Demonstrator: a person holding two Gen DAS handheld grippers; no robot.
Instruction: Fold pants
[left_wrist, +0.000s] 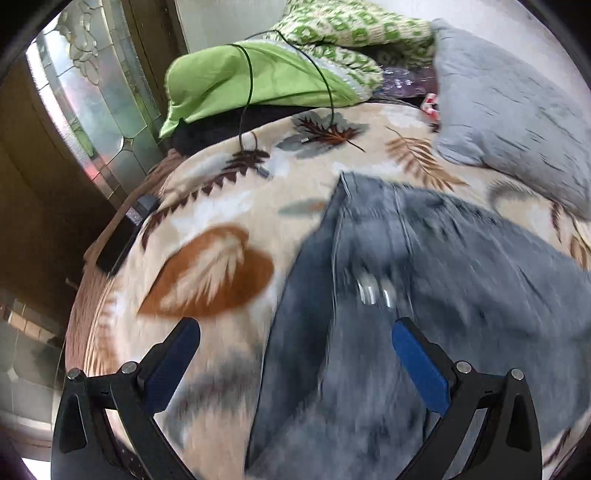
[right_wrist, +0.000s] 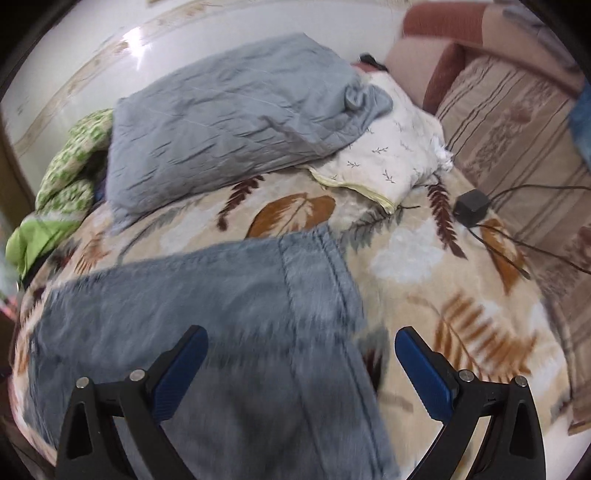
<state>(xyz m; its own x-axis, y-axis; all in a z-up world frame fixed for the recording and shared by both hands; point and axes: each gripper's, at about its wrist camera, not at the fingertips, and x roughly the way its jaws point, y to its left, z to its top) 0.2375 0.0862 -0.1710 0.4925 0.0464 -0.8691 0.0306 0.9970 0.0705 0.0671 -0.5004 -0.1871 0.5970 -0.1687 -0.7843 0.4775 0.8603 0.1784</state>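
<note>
Both my grippers, left (left_wrist: 295, 339) and right (right_wrist: 301, 350), hover with jaws spread wide, holding nothing, over the jeans (right_wrist: 192, 302), which lie flat on the blanket (right_wrist: 406, 254), near a grey pillow (right_wrist: 229, 122).

Pants (left_wrist: 424, 277): faded blue-grey denim, matt, stitched seams; small shiny metal fastener near fly, blurred. Blanket (left_wrist: 221, 240) on bed: plush fleece, leaf print, soft nap. Grey pillow (right_wrist: 221, 122): quilted cotton-like cloth, creased, matt. White pillow (right_wrist: 391, 162): smooth cloth, sprig print. Green cloth (left_wrist: 240, 85): plain woven, matt; knit-look patterned cover behind it. Left tongs (left_wrist: 295, 332), right tongs (right_wrist: 301, 339): black matt plastic arms, blue ribbed pads, bright metal pins. Window (left_wrist: 96, 103): textured leaded glass, glossy.
</note>
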